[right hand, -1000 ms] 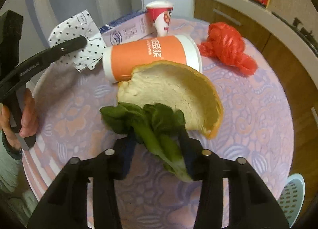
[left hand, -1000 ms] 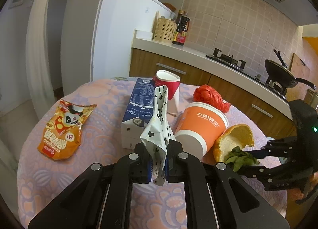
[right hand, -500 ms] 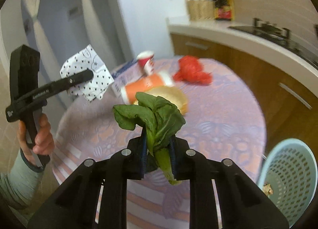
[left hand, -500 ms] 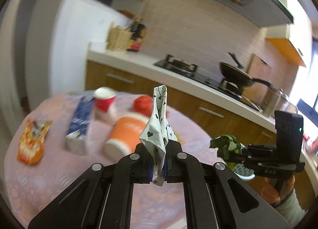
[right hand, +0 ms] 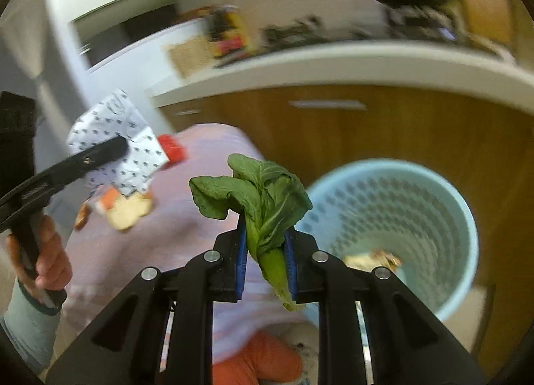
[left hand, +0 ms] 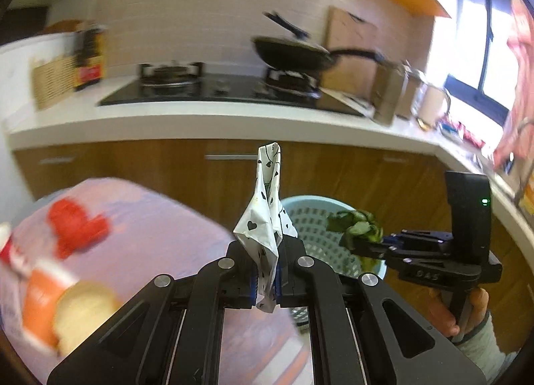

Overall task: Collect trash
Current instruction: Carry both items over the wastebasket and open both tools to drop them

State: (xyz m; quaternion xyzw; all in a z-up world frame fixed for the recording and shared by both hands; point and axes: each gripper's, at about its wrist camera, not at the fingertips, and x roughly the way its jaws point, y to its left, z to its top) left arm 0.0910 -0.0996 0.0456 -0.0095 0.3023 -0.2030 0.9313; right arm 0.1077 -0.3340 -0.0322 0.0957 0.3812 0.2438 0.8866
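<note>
- Right wrist view: table (right hand: 187,218) with a pink cloth on the left, blue perforated bin (right hand: 393,218) on the floor to the right, beside the table edge. Some scrap already lies at the bottom of the bin.
- Left wrist view: same bin (left hand: 310,214) sits ahead, partly behind the wrapper; leftover trash (red bag (left hand: 76,228), orange cup (left hand: 43,295), peel (left hand: 83,305)) stays on the table, blurred.
- Left gripper (left hand: 267,279): jaws pressed together, pinching the white heart-print wrapper (left hand: 267,218), which stands up above the pads. From the right wrist view the same wrapper (right hand: 116,148) hangs over the table, not yet over the bin.
- Right gripper (right hand: 265,266): jaws clamped on the stem of the greens (right hand: 263,198); leaves flop above the pads. Greens sit just left of the bin rim in this view, at about the rim in the left wrist view.
- Step in hand, my read: carry both items to the bin.
- To do it well: get each gripper fully over the opening before releasing, tip the fingers down; the wrapper is light and may drift, so release low, near the rim. Greens first, they are closer.
</note>
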